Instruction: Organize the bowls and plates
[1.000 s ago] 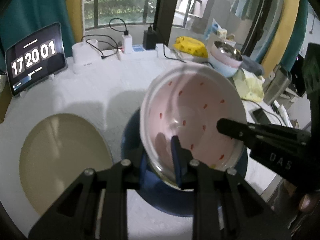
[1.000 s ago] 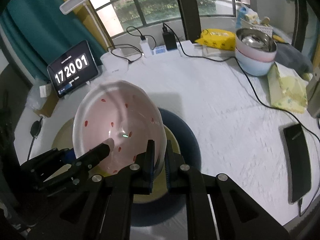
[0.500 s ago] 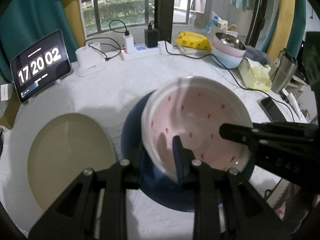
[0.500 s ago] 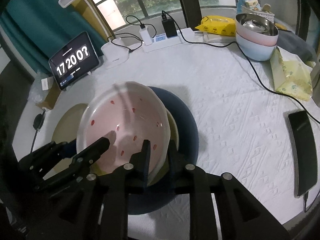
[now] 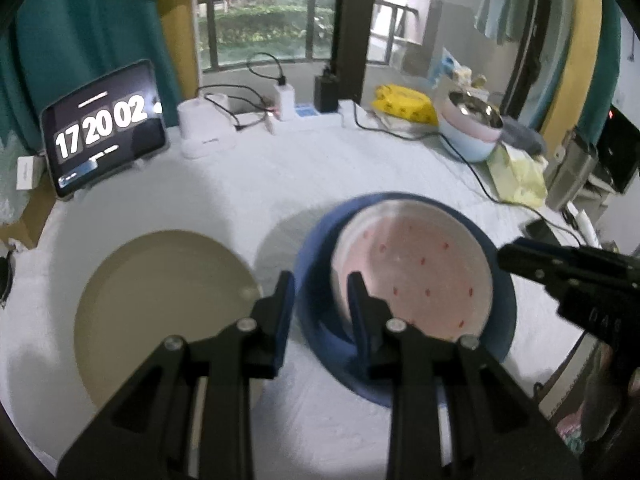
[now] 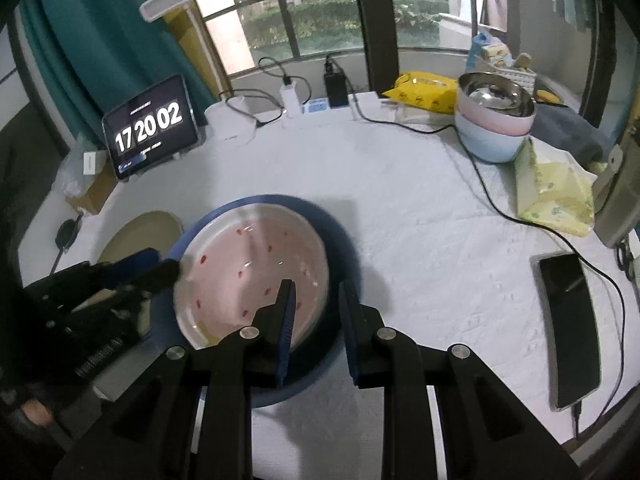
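Pink speckled round bowl (image 5: 416, 268) now lowered into dark blue round bowl (image 5: 316, 248).
Both tools, left (image 5: 320, 300) and right (image 6: 316, 312), just opened, letting go; next, back away and fetch tan round plate (image 5: 160, 300).

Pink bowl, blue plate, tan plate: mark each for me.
pink bowl (image 6: 256, 276), right wrist view, on its inner floor.
blue plate (image 6: 340, 240), right wrist view, on its bare far right rim.
tan plate (image 5: 160, 292), left wrist view, on its flat middle.
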The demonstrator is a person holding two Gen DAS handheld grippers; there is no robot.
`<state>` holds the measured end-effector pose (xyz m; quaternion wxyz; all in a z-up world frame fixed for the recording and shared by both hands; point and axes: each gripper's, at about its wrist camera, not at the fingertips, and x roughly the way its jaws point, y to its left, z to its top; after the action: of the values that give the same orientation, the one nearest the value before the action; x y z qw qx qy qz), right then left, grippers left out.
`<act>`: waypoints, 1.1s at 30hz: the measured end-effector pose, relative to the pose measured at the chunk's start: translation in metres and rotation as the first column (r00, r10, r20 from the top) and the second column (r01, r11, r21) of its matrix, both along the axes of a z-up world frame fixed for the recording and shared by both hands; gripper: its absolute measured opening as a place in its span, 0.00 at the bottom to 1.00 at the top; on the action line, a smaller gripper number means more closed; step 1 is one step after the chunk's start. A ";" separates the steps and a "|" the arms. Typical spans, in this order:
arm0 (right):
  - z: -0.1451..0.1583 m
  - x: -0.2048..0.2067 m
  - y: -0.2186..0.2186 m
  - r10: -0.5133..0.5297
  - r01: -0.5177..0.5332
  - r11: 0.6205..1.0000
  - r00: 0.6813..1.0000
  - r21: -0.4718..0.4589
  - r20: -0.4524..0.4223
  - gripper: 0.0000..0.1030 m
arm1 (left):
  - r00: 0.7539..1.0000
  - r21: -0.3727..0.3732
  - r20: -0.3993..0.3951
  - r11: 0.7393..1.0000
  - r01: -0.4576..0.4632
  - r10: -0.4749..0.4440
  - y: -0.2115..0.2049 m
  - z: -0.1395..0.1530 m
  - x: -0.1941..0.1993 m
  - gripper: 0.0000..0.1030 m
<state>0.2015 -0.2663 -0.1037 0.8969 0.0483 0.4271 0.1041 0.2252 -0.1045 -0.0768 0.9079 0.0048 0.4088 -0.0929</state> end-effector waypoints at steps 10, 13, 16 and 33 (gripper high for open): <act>-0.014 0.010 -0.024 -0.030 0.031 0.999 0.999 0.038 -0.040 0.23 | 1.000 -0.014 -0.029 1.000 -0.011 0.011 0.013 -0.010 0.014 0.28; -0.018 0.013 -0.022 -0.019 0.022 0.998 0.998 0.054 -0.052 0.23 | 0.999 0.003 -0.036 1.000 -0.005 0.005 0.010 -0.014 0.016 0.28; -0.021 0.015 -0.019 -0.012 0.015 0.998 0.998 0.058 -0.061 0.23 | 0.999 0.023 -0.047 1.000 -0.003 0.004 0.007 -0.019 0.018 0.28; -0.039 0.023 -0.018 -0.082 0.086 0.996 0.992 0.035 -0.099 0.31 | 0.998 0.088 -0.070 0.996 0.013 -0.007 -0.002 -0.039 0.025 0.28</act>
<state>0.2242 -0.2838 -0.1424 0.8775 0.0889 0.4657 0.0721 0.2506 -0.1064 -0.1163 0.8915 0.0439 0.4438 -0.0791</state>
